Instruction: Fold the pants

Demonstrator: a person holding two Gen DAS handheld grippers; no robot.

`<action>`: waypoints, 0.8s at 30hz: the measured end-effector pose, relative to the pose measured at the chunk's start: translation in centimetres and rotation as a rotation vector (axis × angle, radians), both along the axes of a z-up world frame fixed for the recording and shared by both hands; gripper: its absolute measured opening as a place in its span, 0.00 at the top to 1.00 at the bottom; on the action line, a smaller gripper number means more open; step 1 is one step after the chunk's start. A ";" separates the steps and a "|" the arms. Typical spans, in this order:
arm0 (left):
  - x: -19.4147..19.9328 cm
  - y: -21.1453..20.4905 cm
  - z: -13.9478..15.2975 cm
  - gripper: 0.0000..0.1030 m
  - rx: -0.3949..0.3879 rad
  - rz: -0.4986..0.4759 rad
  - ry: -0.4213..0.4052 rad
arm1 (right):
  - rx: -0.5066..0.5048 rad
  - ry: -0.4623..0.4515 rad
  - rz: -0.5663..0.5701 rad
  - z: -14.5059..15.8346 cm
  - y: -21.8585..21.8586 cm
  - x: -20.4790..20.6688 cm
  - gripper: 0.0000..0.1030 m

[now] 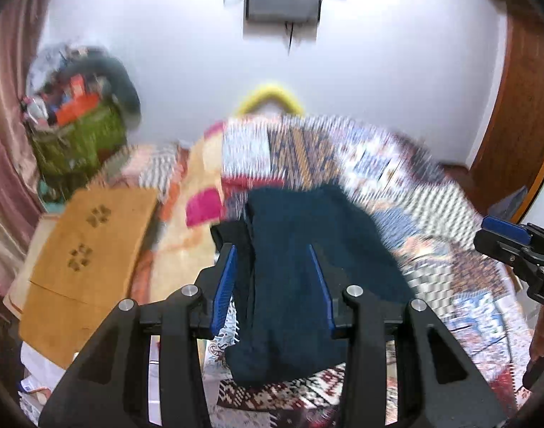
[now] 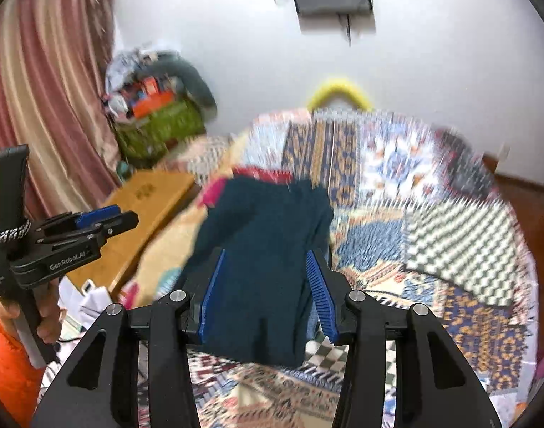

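Dark teal pants (image 1: 300, 278) lie folded in a long narrow stack on the patchwork bedspread (image 1: 432, 221), running away from me; they also show in the right wrist view (image 2: 264, 260). My left gripper (image 1: 272, 249) is open, its blue pads on either side of the pants and above them. My right gripper (image 2: 264, 253) is open too, over the near half of the pants. Each gripper shows in the other's view, the right one (image 1: 511, 235) at the right edge, the left one (image 2: 104, 217) at the left. Both views are blurred by motion.
A wooden board (image 1: 86, 260) lies to the left of the bed. A green basket full of clutter (image 1: 79, 135) stands by the pink curtain (image 2: 40, 100). A yellow curved object (image 1: 268, 96) is at the far bed edge. A wooden door (image 1: 521, 107) is on the right.
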State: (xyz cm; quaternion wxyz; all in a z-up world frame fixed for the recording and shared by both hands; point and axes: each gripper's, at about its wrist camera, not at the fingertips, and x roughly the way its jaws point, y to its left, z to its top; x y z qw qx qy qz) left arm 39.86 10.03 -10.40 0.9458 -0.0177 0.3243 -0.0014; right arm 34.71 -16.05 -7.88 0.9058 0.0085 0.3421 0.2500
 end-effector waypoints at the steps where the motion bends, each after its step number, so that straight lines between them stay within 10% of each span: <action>1: -1.4 -0.4 1.1 0.60 0.006 0.000 -0.032 | 0.012 -0.037 0.005 1.3 -0.3 -1.5 0.59; 16: -21.2 -5.9 12.4 0.44 0.059 -0.007 -0.420 | 0.123 -0.414 0.005 12.4 -2.4 -18.0 0.58; 24: -25.6 -6.2 13.5 0.13 0.022 0.020 -0.472 | 0.154 -0.467 -0.044 12.9 -3.4 -22.0 0.30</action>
